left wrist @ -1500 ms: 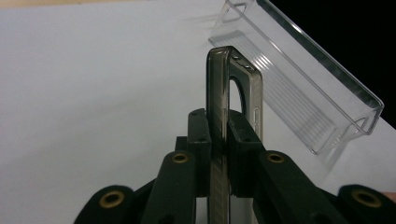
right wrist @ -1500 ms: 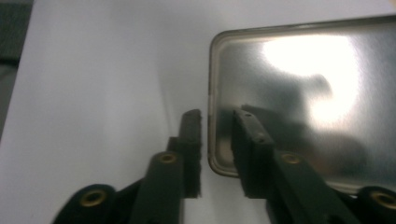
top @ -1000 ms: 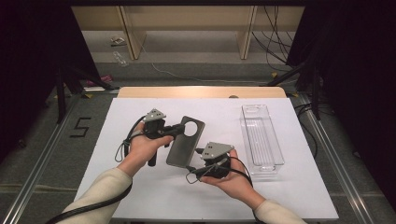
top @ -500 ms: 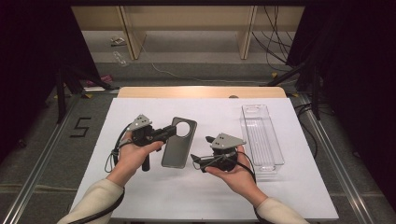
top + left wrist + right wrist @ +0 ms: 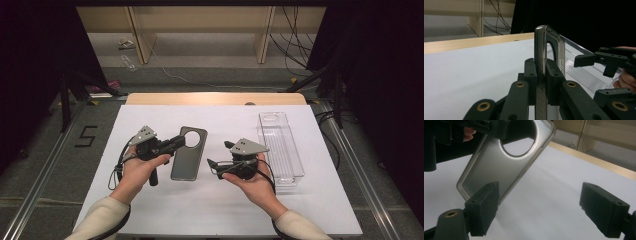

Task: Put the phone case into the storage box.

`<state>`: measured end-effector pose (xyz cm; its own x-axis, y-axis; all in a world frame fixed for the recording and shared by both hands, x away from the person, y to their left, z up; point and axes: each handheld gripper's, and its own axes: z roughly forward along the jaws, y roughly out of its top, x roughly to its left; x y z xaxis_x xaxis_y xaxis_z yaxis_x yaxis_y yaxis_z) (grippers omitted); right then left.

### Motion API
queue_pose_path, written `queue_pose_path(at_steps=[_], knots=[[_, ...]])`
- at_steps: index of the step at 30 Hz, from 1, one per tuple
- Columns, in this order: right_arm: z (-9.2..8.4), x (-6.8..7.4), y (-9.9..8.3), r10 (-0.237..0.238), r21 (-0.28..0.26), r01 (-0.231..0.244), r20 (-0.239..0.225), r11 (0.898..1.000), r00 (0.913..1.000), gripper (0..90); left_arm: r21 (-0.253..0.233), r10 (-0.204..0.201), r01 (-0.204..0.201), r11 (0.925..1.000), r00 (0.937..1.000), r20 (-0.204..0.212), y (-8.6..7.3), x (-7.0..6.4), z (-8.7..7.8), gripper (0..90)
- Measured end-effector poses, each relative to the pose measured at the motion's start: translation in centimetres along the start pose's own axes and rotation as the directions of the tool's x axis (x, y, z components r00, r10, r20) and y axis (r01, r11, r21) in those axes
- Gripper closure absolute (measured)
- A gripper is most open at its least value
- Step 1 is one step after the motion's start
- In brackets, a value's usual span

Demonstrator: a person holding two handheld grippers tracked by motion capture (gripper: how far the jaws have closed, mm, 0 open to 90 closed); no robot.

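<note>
White table (image 5: 150, 210): left hand-held gripper (image 5: 176, 142) clamps phone case (image 5: 189, 161); right hand-held gripper (image 5: 216, 166) released, beside it.

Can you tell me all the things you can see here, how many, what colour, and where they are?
phone case: one, dark smoky see-through with a round hole near its top, over the middle of the table, pinched at its edge by the left claw
tray: one, clear plastic, long and narrow, on the right side of the table
table: one, white top with a wooden far edge
shelf unit: one, pale wood, on the floor behind the table
cables: several, black, on the floor at the back right
left claw: one, black, shut on the phone case
right claw: one, black, open, just right of the case and not touching it
hands: two, one holding each claw
</note>
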<state>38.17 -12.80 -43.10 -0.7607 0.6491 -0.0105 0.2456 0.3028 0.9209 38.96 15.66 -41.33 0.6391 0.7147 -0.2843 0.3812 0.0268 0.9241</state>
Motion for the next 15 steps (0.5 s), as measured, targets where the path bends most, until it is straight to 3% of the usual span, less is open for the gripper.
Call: queue_pose_path(at_steps=[15], knots=[[-0.2, -0.77, 0.51, 0.072, -0.044, -0.07, 0.039, 0.997, 0.9967, 19.8, -0.011, 0.012, -0.012, 0.9999, 0.9999, 0.001, -0.09, -0.76, 0.12, 81.0]])
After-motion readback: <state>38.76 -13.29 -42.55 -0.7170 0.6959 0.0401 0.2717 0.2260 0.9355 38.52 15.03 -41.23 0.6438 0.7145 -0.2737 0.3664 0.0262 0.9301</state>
